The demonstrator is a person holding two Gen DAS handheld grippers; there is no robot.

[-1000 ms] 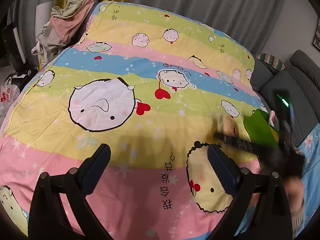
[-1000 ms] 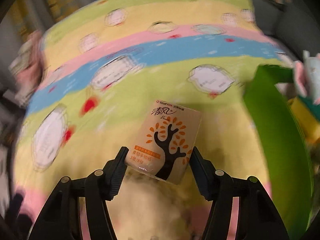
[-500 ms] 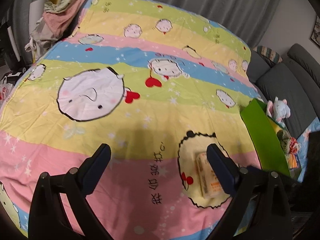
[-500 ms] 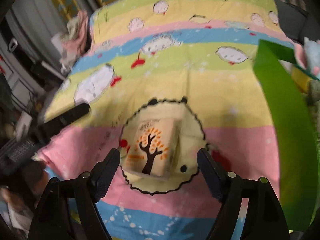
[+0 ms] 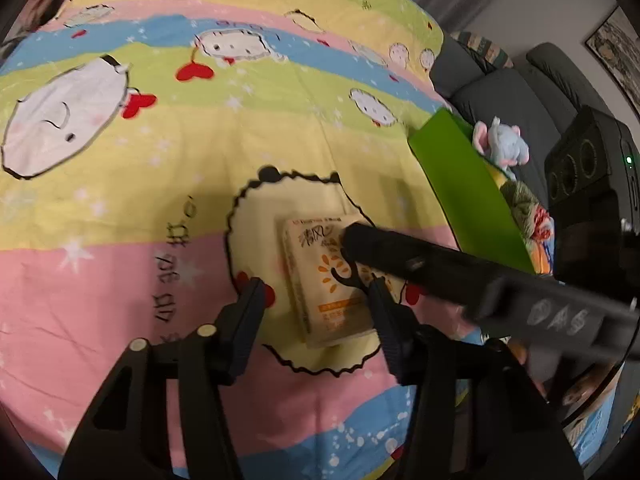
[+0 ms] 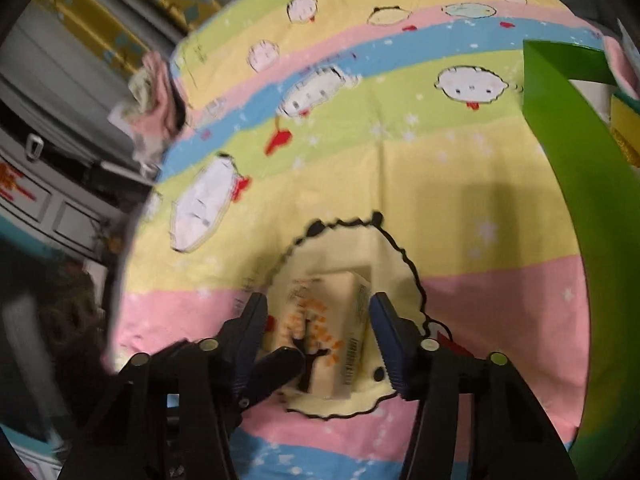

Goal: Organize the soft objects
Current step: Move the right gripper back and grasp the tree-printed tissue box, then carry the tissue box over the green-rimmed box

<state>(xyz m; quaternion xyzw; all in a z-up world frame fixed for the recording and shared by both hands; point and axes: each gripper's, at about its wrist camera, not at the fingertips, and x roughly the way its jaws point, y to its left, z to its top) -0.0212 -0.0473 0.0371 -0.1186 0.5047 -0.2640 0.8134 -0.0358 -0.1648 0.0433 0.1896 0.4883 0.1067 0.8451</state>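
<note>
1. The left gripper (image 5: 316, 304) is hanging over the bed with its jaws spread wide, holding nothing. The tissue pack (image 5: 326, 276) is lying flat on the quilt (image 5: 120, 168) right between and just ahead of its fingertips.

2. The right gripper (image 6: 318, 330) is also sitting wide open around the same pack (image 6: 320, 332), jaws on either side and gripping nothing as far as I can tell. In the left view one of its fingers is reaching across the top of the pack.

3. The green bin (image 5: 468, 196) is sitting off to the right of both grippers, with the elephant plush (image 5: 506, 146) poking out of it.

4. What's bugging me: both grippers are crowding one soft pack. If both close, the fingers could be knocking into each other, or the pack could be getting squashed or twisted out of the grip. A shallow pinch on that slick wrapper might also be letting it slip on the way to the bin.

5. Versus half a second ago: the left gripper is now much closer to the pack, the right one is lower over it, and the right finger is now cutting across the left view.
</note>
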